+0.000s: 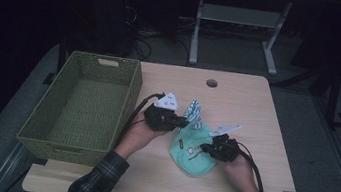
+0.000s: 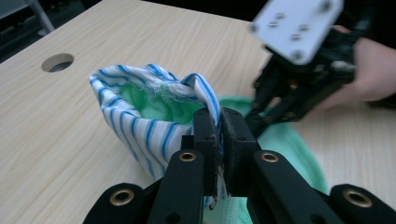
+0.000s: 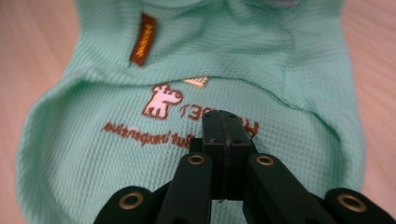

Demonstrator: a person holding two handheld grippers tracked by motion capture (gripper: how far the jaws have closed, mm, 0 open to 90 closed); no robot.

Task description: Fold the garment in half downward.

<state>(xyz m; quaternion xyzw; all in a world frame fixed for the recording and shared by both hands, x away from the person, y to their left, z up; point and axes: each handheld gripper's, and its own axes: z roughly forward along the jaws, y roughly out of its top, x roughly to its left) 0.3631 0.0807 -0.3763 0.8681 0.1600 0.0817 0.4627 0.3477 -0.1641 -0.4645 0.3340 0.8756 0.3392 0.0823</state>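
Small garment [image 1: 190, 152]: mint-green waffle knit, with a white and blue striped part [image 2: 140, 121] lined in green; rust-brown lettering and a pale deer figure outlined in brown [image 3: 161, 101]; brown sewn tag [image 3: 143, 39]. Basket [image 1: 32, 129]: olive-green weave. Table [image 1: 273, 141]: pale wood grain. Left gripper [image 1: 186, 122] and right gripper [image 1: 203, 149]: black, brass-coloured rivets, light grey top plates. Sleeves [image 1: 96, 179]: dark plaid.

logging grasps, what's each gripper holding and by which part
Left gripper: jaws shut on the garment's striped edge. Right gripper: jaws closed over its green body; grip unclear.
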